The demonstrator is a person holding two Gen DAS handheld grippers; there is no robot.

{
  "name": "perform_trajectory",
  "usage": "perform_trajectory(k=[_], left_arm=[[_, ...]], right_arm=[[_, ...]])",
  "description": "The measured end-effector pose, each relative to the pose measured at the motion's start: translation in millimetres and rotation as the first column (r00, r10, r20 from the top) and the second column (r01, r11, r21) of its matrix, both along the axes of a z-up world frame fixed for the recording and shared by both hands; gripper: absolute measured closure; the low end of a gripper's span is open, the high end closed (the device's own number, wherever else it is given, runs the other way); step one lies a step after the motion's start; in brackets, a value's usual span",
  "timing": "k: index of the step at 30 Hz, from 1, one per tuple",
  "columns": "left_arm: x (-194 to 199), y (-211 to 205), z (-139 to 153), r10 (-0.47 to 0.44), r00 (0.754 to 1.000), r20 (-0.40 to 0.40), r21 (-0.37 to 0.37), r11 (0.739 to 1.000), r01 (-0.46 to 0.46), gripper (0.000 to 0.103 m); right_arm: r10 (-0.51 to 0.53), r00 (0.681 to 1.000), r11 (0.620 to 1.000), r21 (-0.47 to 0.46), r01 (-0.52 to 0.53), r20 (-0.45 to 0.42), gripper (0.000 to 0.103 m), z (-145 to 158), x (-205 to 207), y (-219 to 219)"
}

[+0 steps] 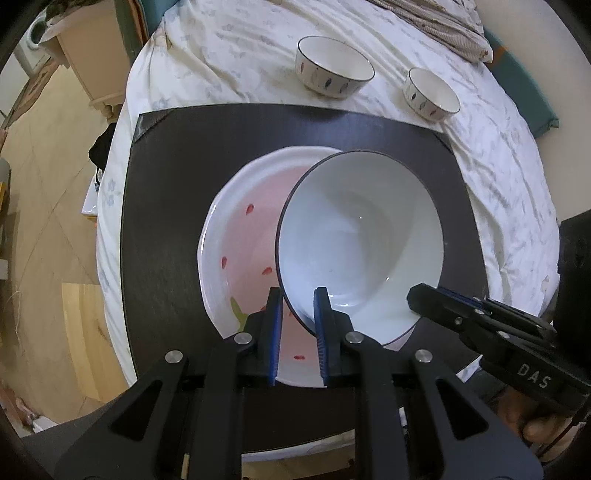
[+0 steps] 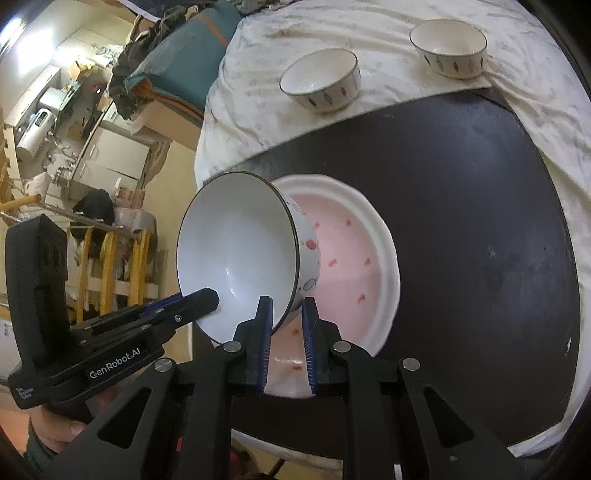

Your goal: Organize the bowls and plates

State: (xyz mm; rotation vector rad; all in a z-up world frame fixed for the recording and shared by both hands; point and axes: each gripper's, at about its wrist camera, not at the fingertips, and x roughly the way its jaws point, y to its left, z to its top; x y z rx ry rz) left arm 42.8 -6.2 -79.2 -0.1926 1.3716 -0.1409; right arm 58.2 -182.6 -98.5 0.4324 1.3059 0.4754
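Note:
A large white bowl with a dark rim (image 1: 362, 236) (image 2: 236, 254) hangs tilted above a pink plate with red specks (image 1: 243, 243) (image 2: 351, 258). The plate rests on a dark board (image 1: 166, 184) (image 2: 480, 221). My left gripper (image 1: 298, 310) (image 2: 210, 299) is shut on the bowl's near rim. My right gripper (image 2: 286, 317) (image 1: 417, 297) is shut on the rim at another spot, one pad inside and one outside. Two small patterned bowls (image 1: 334, 66) (image 1: 430, 94) (image 2: 319, 85) (image 2: 448, 48) stand upright on the sheet beyond the board.
The board lies on a bed with a rumpled white sheet (image 1: 229, 48) (image 2: 258, 110). A teal cushion (image 1: 528, 92) and striped cloth (image 1: 436, 26) lie at the far side. Wooden floor (image 1: 44, 206), a cabinet (image 1: 92, 59) and cluttered furniture (image 2: 92, 140) are to the left.

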Motion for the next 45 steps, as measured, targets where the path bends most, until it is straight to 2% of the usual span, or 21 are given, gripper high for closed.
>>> perform_trajectory(k=[10, 28, 37, 45], left_arm=[[3.0, -1.5, -9.3, 0.008, 1.000, -0.013, 0.029, 1.000, -0.008, 0.090], [9.9, 8.6, -13.5, 0.043, 0.998, -0.051, 0.011, 0.999, -0.043, 0.089], [10.2, 6.0, -11.7, 0.037, 0.999, -0.031, 0.032, 0.999, -0.036, 0.088], [10.3, 1.7, -7.6, 0.015, 1.000, 0.013, 0.077, 0.997, -0.015, 0.088]], right_arm=[[0.010, 0.999, 1.000, -0.016, -0.011, -0.046, 0.086, -20.0, -1.9, 1.2], [0.000, 0.994, 0.998, 0.069, 0.008, -0.111, 0.086, -25.6, 2.1, -5.9], [-0.005, 0.994, 0.997, 0.074, 0.013, -0.112, 0.086, -24.5, 3.7, -7.2], [-0.007, 0.998, 0.999, 0.035, 0.009, -0.065, 0.086, -16.3, 4.4, -10.3]])
